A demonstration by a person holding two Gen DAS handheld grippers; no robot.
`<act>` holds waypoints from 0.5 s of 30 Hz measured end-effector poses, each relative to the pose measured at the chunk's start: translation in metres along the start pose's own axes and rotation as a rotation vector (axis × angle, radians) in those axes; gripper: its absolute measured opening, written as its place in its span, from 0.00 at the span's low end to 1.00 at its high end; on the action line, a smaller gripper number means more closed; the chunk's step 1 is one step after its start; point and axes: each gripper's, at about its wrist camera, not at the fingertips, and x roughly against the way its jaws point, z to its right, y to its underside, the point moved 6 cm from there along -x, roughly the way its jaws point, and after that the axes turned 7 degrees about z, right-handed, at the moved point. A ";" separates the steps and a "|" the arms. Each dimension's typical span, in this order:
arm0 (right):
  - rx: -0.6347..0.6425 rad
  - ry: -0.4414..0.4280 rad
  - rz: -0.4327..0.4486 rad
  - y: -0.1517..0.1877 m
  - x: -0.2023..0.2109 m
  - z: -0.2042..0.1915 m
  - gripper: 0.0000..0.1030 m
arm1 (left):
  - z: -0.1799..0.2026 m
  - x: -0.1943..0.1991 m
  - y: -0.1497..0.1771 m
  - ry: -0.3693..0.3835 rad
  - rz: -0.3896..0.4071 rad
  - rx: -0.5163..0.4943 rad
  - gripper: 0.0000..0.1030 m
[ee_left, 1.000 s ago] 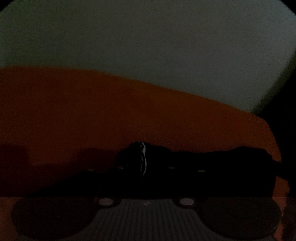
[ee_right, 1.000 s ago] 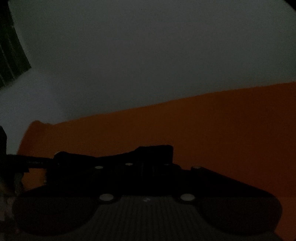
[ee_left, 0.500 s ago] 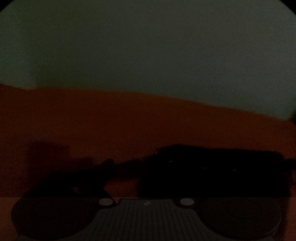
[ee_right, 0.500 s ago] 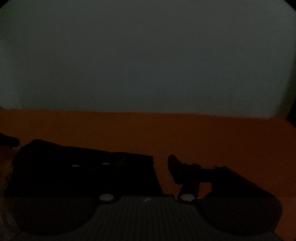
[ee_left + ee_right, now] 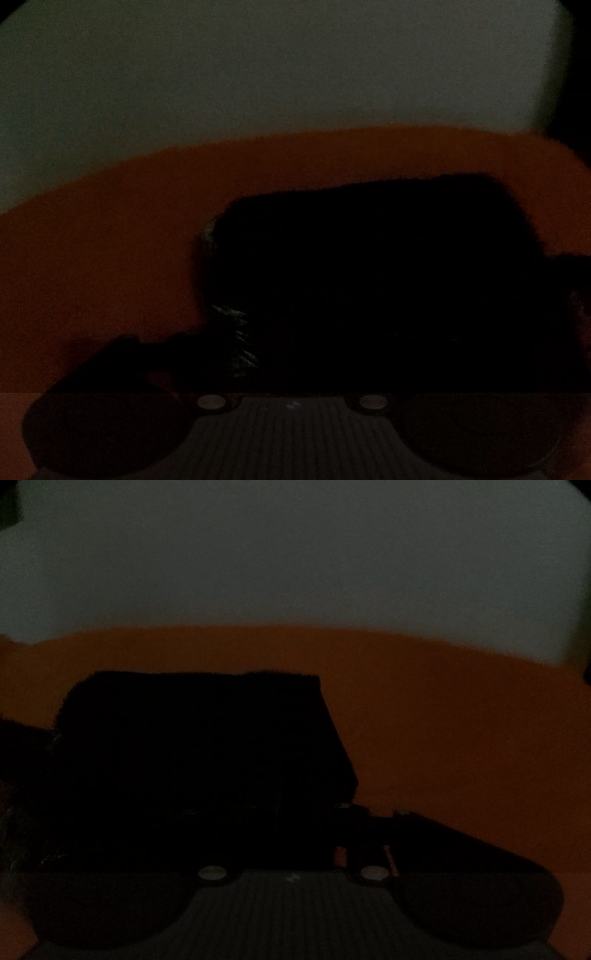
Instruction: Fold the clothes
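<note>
The left gripper (image 5: 295, 347) is opening. A second ago it was pinched on a thin dark edge; now its one visible finger (image 5: 125, 350) stands clear on the orange counter (image 5: 92, 258), holding nothing. The right gripper (image 5: 306, 808) is closing at the cloth's near edge, but it is too dark to tell if fabric is caught. The dark garment (image 5: 369, 277) now lies ahead as a squarish block, so a fold looks laid down.

Garment (image 5: 388, 266) on table (image 5: 110, 258)
</note>
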 end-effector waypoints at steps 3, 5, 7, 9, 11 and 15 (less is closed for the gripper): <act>-0.053 -0.077 0.020 0.021 0.042 -0.024 0.19 | 0.021 0.023 0.028 0.073 0.004 0.005 0.73; -0.063 -0.069 -0.008 0.047 0.043 -0.033 0.19 | 0.032 0.023 0.059 0.059 -0.024 -0.026 0.71; -0.052 -0.026 -0.094 0.077 0.032 -0.032 0.18 | 0.030 0.014 0.098 0.009 -0.087 -0.071 0.73; -0.087 0.009 -0.139 0.097 0.034 -0.025 0.18 | 0.020 0.022 0.125 0.015 -0.132 -0.055 0.78; -0.111 -0.001 -0.130 0.097 0.051 -0.018 0.20 | 0.013 0.038 0.137 0.011 -0.120 -0.060 0.74; -0.046 -0.044 0.033 0.070 0.094 -0.026 0.23 | 0.013 0.059 0.136 0.038 -0.099 0.014 0.73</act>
